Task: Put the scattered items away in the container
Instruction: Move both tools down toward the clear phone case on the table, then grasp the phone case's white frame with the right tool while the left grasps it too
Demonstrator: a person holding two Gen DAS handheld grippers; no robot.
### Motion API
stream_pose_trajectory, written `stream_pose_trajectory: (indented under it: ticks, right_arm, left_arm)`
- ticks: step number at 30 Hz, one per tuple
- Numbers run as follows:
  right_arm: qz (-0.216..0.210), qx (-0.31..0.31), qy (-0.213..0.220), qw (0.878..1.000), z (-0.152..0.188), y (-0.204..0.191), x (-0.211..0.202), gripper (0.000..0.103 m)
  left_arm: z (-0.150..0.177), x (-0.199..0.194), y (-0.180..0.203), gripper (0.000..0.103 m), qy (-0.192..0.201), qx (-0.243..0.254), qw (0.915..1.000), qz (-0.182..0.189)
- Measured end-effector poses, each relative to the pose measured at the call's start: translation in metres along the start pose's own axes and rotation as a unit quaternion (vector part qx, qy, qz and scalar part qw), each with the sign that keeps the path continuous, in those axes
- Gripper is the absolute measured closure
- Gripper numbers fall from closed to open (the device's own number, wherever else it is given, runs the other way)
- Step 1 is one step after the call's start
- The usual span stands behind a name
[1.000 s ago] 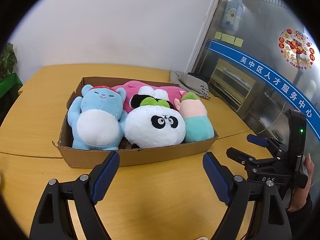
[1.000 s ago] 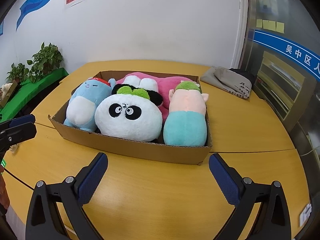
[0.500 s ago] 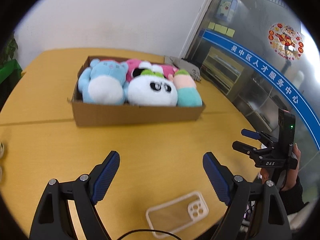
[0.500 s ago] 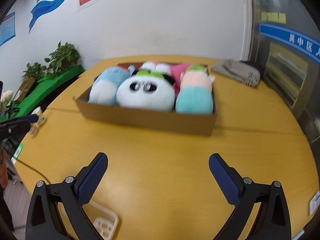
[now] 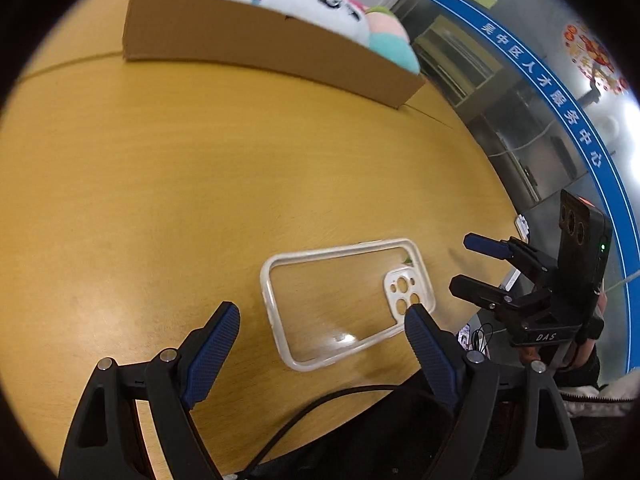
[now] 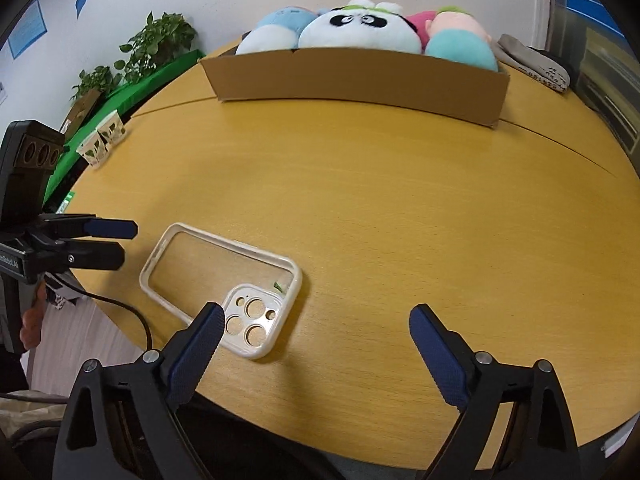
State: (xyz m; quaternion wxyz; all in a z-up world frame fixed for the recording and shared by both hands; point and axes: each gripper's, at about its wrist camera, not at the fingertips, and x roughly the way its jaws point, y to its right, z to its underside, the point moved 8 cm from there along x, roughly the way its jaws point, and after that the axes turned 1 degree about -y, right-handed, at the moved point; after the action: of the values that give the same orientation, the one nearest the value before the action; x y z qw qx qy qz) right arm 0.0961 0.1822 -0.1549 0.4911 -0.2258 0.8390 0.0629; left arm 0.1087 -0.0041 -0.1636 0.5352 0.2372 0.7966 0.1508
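A cardboard box (image 5: 260,48) (image 6: 360,80) at the far side of the yellow table holds a blue bear (image 6: 276,26), a panda (image 6: 360,28) and a peach-and-teal plush (image 6: 460,40). A clear phone case (image 5: 344,300) (image 6: 216,276) lies flat near the table's front edge. My left gripper (image 5: 322,312) (image 6: 126,242) hovers open over the case, pads off it. My right gripper (image 6: 316,314) (image 5: 462,262) is open, its jaws closing. The case's camera corner lies beside its left finger, untouched.
A black cable (image 5: 320,400) runs under the table's front edge (image 6: 360,436). Two small white paper holders (image 6: 100,142) stand at the left rim by potted plants (image 6: 160,40). A grey bag (image 6: 536,60) lies behind the box. Glass wall on the right.
Both grippers have pulled back from the box and tipped downward. The box has slid to the top of both views and the phone case now sits just ahead of the fingers.
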Motion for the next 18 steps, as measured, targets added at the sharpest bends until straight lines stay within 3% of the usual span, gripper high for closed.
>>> stream_pose_trajectory:
  ticks: [5,7,8,9,10,11,18]
  right_arm:
    - [0.022,-0.004,-0.034,0.999,0.008,-0.001,0.026,0.034]
    - [0.032,-0.02,-0.036,0.999,0.009,-0.005,0.03,0.038]
    - [0.032,-0.025,-0.035,0.999,0.009,-0.006,0.031,0.044]
    - [0.03,-0.03,-0.033,0.999,0.009,-0.008,0.032,0.059]
    - [0.024,-0.032,-0.032,0.999,0.008,-0.009,0.033,0.071]
    - [0.023,-0.032,-0.032,0.999,0.006,-0.01,0.033,0.09]
    - [0.051,-0.026,-0.017,0.998,-0.005,-0.001,0.024,0.093]
  left_arm:
    - [0.001,0.007,-0.004,0.026,0.005,-0.009,0.9999,-0.006]
    - [0.0,0.008,-0.004,0.041,0.005,-0.011,0.9999,-0.012]
    - [0.001,0.011,-0.004,0.061,0.003,-0.012,0.9998,-0.013]
    - [0.002,0.014,-0.003,0.075,0.0,-0.012,0.9998,-0.016]
    - [0.002,0.016,-0.003,0.079,-0.003,-0.011,0.9997,-0.02]
    - [0.002,0.017,-0.003,0.082,-0.004,-0.011,0.9997,-0.023]
    - [-0.008,0.021,-0.002,0.088,0.004,-0.009,0.9989,-0.047]
